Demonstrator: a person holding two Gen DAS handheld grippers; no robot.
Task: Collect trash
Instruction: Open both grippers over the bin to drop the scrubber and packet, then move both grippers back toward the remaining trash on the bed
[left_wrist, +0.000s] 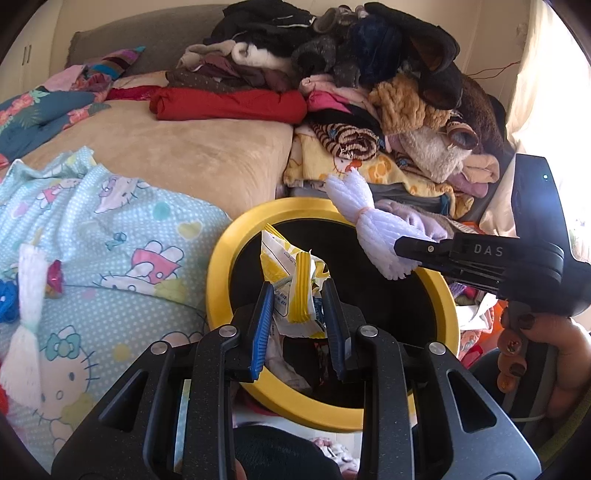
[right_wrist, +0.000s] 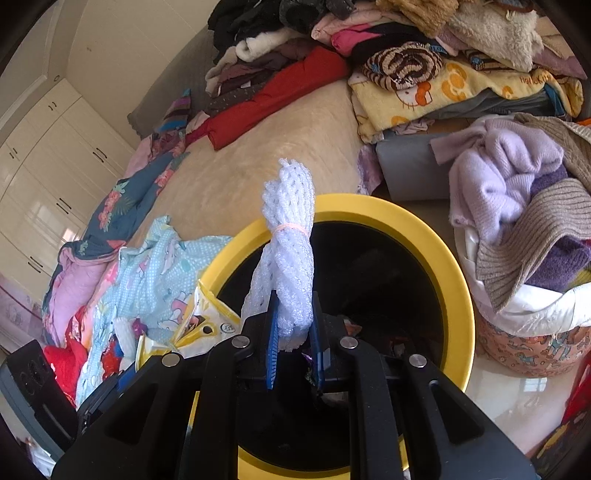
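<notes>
While left gripper (left_wrist: 299, 295) clamps wrapper (left_wrist: 295, 291), right gripper (left_wrist: 406, 254), marked "DAS", clamps foam net (left_wrist: 369, 229).

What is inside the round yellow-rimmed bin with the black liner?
Inside the round yellow-rimmed bin, crumpled wrappers and scraps lie low near its front. The left gripper and its crumpled yellow-and-white wrapper cover part; the rest is too dark to tell.

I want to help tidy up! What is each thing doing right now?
left gripper: shut on the yellow wrapper, over the bin
right gripper: shut on the white foam net, over the bin
yellow bin: open, trash inside
second foam net: lying on the bed
</notes>
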